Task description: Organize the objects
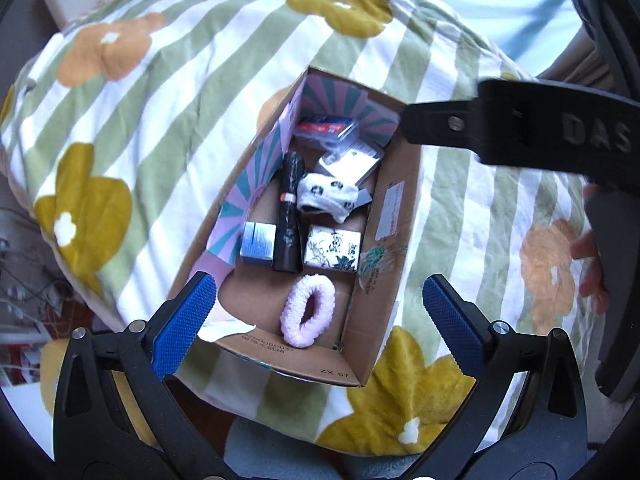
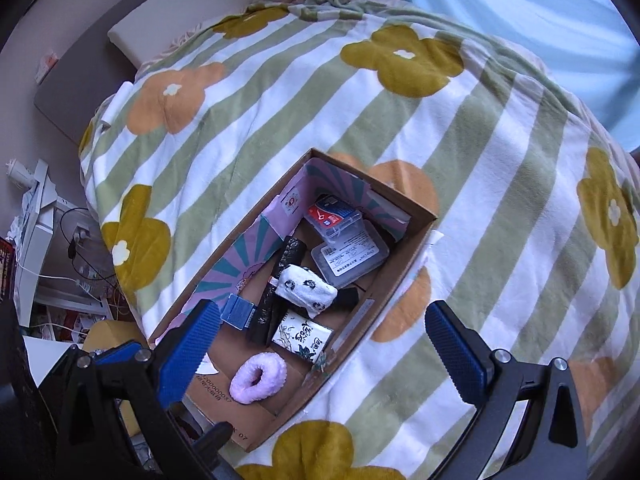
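Blue ribbed pads frame the bottom of both wrist views. The left tool [image 1: 316,320] hangs spread wide over the near end of the cardboard box [image 1: 390,280], nothing between its pads. The right tool [image 2: 324,350] is likewise released, jaws as wide as they go and empty; in the left view its black body [image 1: 520,128] reaches in from the right above the box's far corner, and a hand [image 1: 592,264] shows at the right edge.

The box sits open on a bed covered by a blanket [image 2: 460,168] with green and white stripes and yellow and orange flowers. Nearest inside lies a fluffy pink scrunchie [image 1: 308,312] on the bare cardboard floor. Just beyond it are three things in a row: a small blue box [image 1: 258,245] by the left wall, a black roll [image 1: 289,212] lying lengthwise with a pale band round its middle, and a white pack [image 1: 334,249] printed with black and green. A white sock [image 1: 328,196] with dark spots lies beyond the pack, touching the roll. Farther in, a clear plastic case [image 2: 350,258] with a printed label lies flat, and a second case [image 2: 334,216] holding red and blue contents rests against the patterned far wall.

Beyond the bed, a pale cushion [image 2: 188,12] and a light blue curtain [image 2: 520,8] are in view.
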